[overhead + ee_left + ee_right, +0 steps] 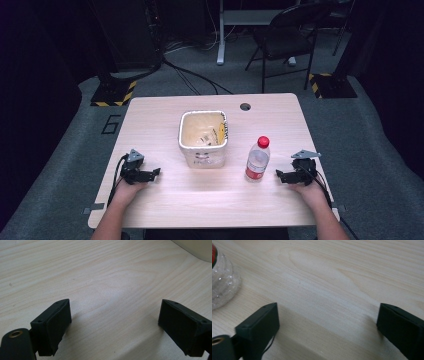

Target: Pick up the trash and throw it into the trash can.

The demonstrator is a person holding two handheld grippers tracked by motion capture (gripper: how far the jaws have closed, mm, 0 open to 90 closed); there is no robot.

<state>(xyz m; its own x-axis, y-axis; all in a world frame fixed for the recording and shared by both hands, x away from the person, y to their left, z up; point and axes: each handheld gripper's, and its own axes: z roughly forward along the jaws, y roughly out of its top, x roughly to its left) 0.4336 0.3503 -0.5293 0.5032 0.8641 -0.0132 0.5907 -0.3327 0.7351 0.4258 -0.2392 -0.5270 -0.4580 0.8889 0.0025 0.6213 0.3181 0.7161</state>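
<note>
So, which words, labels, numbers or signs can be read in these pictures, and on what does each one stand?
"6": dark outline figure on the grey carpet floor, left of the light wooden table.
Red label on the clear plastic bottle with red cap: too small to read.
Dark marks on the white square plastic bin, on its rim and front wall: too blurred to read.

Pale wood-grain worktop (pixel 165 200): I see a smooth, matt laminate. Clear plastic bottle with red cap (pixel 257 162): glossy, crinkled wall, paper-like label. Cream square plastic tub (pixel 202 137): dull, stained inside. Left gripper (pixel 113 326) and right gripper (pixel 328 328): matt black plastic jaws.
</note>
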